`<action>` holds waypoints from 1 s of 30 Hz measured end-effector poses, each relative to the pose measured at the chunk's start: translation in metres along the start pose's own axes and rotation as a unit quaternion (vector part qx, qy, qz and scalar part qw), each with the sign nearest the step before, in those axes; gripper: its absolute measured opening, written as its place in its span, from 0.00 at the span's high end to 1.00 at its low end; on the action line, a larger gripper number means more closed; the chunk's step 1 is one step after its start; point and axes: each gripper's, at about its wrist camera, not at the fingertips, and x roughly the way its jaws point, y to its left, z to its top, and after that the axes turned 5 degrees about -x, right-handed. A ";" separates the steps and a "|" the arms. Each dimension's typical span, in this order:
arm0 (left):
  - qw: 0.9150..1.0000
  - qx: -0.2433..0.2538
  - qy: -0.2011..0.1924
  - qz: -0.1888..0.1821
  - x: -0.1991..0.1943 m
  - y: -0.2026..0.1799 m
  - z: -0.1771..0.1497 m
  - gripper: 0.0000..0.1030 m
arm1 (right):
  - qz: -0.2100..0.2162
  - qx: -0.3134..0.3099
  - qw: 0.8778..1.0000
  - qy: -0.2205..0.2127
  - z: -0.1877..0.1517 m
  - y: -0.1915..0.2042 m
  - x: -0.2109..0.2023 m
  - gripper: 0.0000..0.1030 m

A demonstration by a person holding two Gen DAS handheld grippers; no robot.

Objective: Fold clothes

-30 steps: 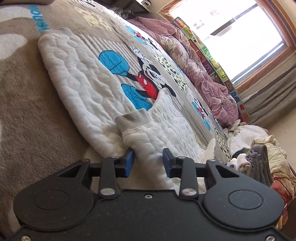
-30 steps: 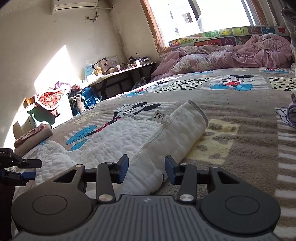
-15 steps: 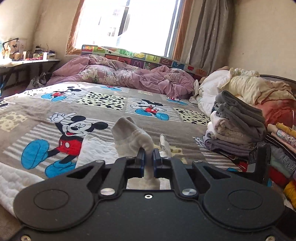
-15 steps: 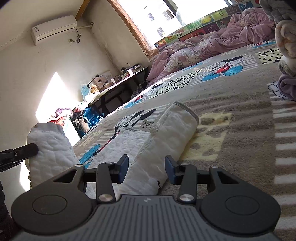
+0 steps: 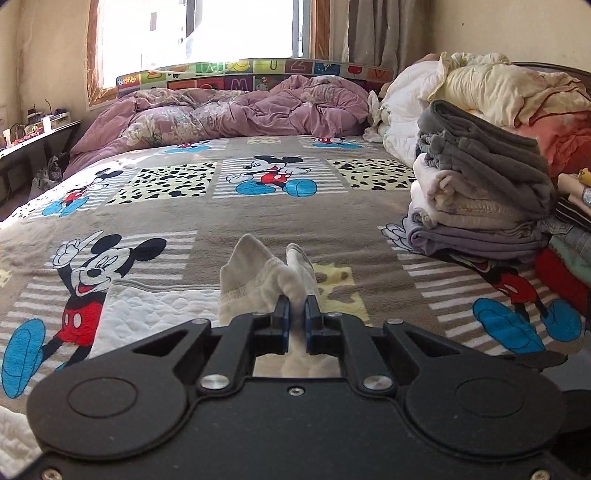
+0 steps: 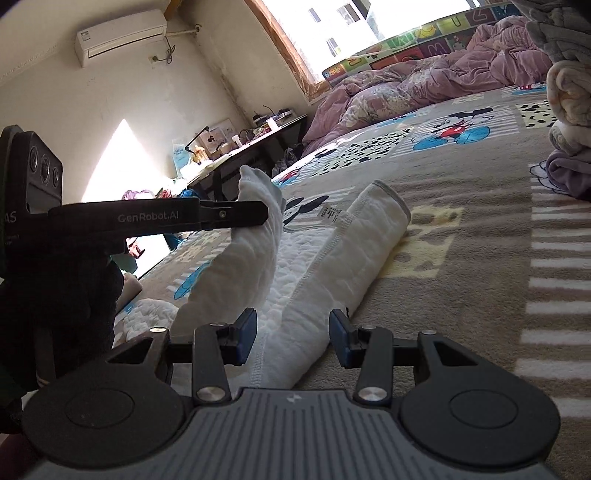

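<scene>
Since a second ago our left gripper (image 5: 296,317) has closed on the sleeve (image 5: 267,282) and lifted it off the bed (image 5: 258,218); half a second back it was already pinched, and now the left view sits more level, facing the window (image 5: 207,33). Its jaws stand nearly together with the white cuff bunched between them, the cuff end poking up past the tips. From the right view we see that same gripper (image 6: 264,216) side-on, holding the sleeve (image 6: 251,251) up in an arch above the garment (image 6: 295,266). Our right gripper (image 6: 293,338) has barely moved: its jaws stand wide apart, gripping nothing, one either side of the other sleeve (image 6: 354,254), which lies flat on the bed (image 6: 480,229) and runs away from us to its grey-edged cuff. A label (image 6: 330,215) shows near the garment's neck. The quilted white garment's body lies spread on the blanket, below and left of the raised cuff in the left view. A stack of folded clothes (image 5: 480,195) sits at the right, well apart from the garment, and a pink duvet (image 5: 229,114) is heaped under the window.
</scene>
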 end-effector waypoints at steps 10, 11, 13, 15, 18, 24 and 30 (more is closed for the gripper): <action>0.978 0.198 0.009 0.062 0.029 -0.053 -0.034 0.95 | -0.060 0.068 0.996 0.001 -0.001 -0.043 0.001 0.56; 0.974 0.218 0.024 0.063 0.038 -0.057 -0.039 0.95 | -0.063 0.070 0.996 0.002 -0.001 -0.045 0.001 0.56; 0.968 0.237 0.048 0.068 0.055 -0.060 -0.047 0.93 | -0.065 0.074 0.995 0.006 -0.001 -0.049 0.002 0.56; 0.973 0.214 0.075 0.053 0.068 -0.052 -0.046 0.88 | -0.067 0.073 0.995 0.009 0.000 -0.052 0.001 0.56; 0.987 0.125 0.101 -0.006 0.071 -0.031 -0.031 0.53 | -0.079 0.060 0.995 0.008 0.005 -0.055 -0.008 0.56; 0.974 -0.094 0.163 -0.130 0.089 0.025 -0.006 0.50 | -0.068 0.016 0.998 0.000 0.013 -0.042 -0.025 0.56; 0.959 -0.141 0.195 -0.151 0.098 0.035 0.000 0.53 | -0.021 -0.077 0.997 0.005 0.005 0.014 -0.014 0.58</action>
